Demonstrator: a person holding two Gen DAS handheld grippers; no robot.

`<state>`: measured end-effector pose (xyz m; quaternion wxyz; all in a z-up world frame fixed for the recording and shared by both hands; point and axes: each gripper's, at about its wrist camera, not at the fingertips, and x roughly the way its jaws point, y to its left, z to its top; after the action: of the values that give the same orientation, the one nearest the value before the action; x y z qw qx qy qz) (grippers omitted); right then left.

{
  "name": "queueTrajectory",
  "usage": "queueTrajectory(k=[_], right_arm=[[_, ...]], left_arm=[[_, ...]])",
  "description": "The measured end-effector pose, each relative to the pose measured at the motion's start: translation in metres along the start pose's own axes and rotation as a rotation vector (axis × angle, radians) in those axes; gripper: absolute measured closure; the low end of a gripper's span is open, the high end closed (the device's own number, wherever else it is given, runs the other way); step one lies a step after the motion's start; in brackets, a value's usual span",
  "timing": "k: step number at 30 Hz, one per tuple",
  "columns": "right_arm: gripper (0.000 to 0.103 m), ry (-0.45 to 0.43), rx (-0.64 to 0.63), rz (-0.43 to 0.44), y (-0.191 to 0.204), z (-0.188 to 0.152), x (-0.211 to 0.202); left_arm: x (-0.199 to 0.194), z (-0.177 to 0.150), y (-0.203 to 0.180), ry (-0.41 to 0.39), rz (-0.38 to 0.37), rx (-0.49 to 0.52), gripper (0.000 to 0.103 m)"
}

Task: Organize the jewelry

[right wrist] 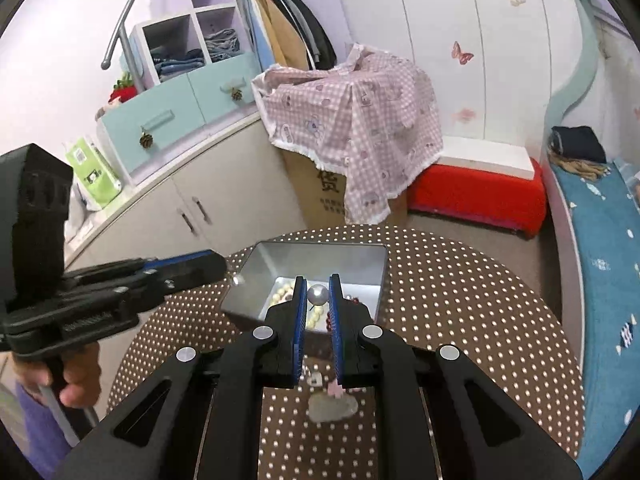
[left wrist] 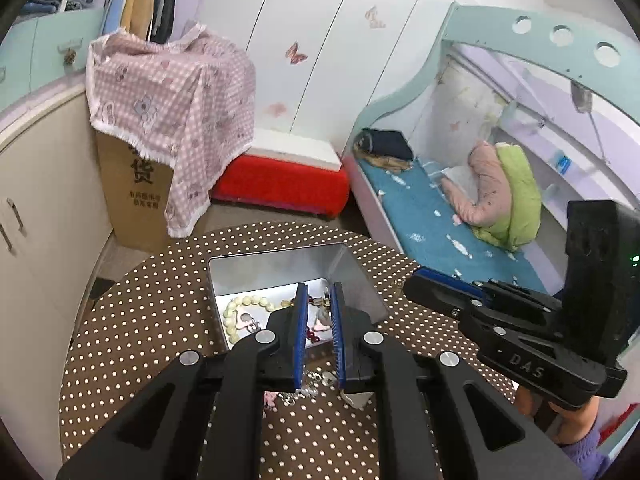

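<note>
My right gripper [right wrist: 318, 294] pinches a round pearl [right wrist: 318, 295] just above the metal tin [right wrist: 320, 254], where bead strings [right wrist: 280, 294] already lie. The pearl is smooth, so it could pop out and roll off the dotted table [right wrist: 460, 300]. My left gripper [left wrist: 320, 304] hangs over the tin, jaws a little apart, holding nothing.

Open silver tin [right wrist: 280, 258] holds cream bead bracelet [left wrist: 232, 314], dark red bead strand [right wrist: 330, 320] and small pink pieces [left wrist: 250, 324]. Large grey pearl [right wrist: 318, 294] sits pinched in right gripper [right wrist: 318, 286] above tin. Silver chain with pink charm [right wrist: 335, 390] lies on table just before tin.
</note>
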<state>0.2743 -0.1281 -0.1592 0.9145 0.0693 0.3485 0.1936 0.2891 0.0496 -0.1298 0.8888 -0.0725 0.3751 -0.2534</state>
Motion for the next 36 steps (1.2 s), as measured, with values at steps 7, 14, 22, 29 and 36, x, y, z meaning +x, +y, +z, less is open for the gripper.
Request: queueTrajectory(k=[7,14,22,29,36], right_arm=[[0.091,0.047,0.023,0.020,-0.005,0.003,0.029],[0.091,0.090,0.026,0.023,-0.004,-0.003,0.050],[0.091,0.114,0.035,0.026,-0.003,-0.007,0.065],[0.091,0.119,0.038,0.023,-0.005,-0.008,0.066],[0.089,0.121,0.051,0.023,-0.007,-0.011,0.065]], left_arm=[[0.030,0.005,0.012,0.065,-0.014,-0.048,0.093],[0.045,-0.001,0.015,0.105,0.008,-0.057,0.093],[0.049,-0.005,0.020,0.116,0.041,-0.072,0.079],[0.046,-0.008,0.023,0.110,0.045,-0.078,0.075],[0.041,-0.009,0.021,0.105,0.042,-0.079,0.075]])
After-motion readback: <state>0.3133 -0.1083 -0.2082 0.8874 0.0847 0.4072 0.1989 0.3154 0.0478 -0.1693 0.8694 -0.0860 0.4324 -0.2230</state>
